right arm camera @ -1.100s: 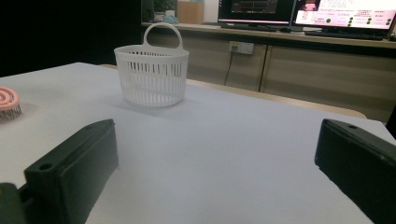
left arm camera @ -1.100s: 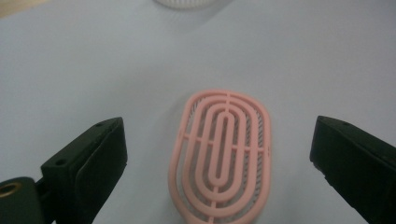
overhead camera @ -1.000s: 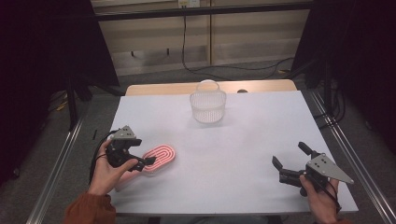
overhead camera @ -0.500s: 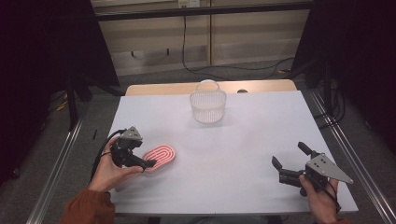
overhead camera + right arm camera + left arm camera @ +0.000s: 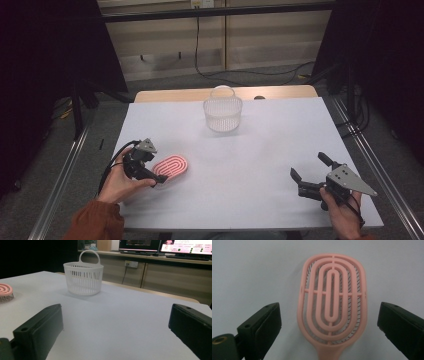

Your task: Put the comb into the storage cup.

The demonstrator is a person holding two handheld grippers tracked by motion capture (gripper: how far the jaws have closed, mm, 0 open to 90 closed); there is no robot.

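White sheeting is covering the table (image 5: pixel 250 155), with dark floor and a pale wall lying beyond it. Near the table's left front corner a pink brush (image 5: pixel 170 167) is lying flat, its bristles facing down and its back facing up. That back is showing as an oval of nested pink loops crossed by a thin bar, with dark bristles peeking through the slots, as the left gripper view is making plain. The left gripper (image 5: pixel 329 322) is hovering right over the brush (image 5: pixel 332 302), its jaws having just been opening and now standing wide on either side of the oval head without touching it. The brush's handle is running out of that view at the bottom edge, and in the high view the gripper and hand are covering it. The right gripper (image 5: pixel 310 175) is sitting near the table's right front corner, well apart from the brush, its jaws spread wide with nothing between them. A white slatted basket (image 5: pixel 223 112) is standing upright at the table's far middle. In the right gripper view the brush (image 5: pixel 5 292) is being cut off by the left edge.
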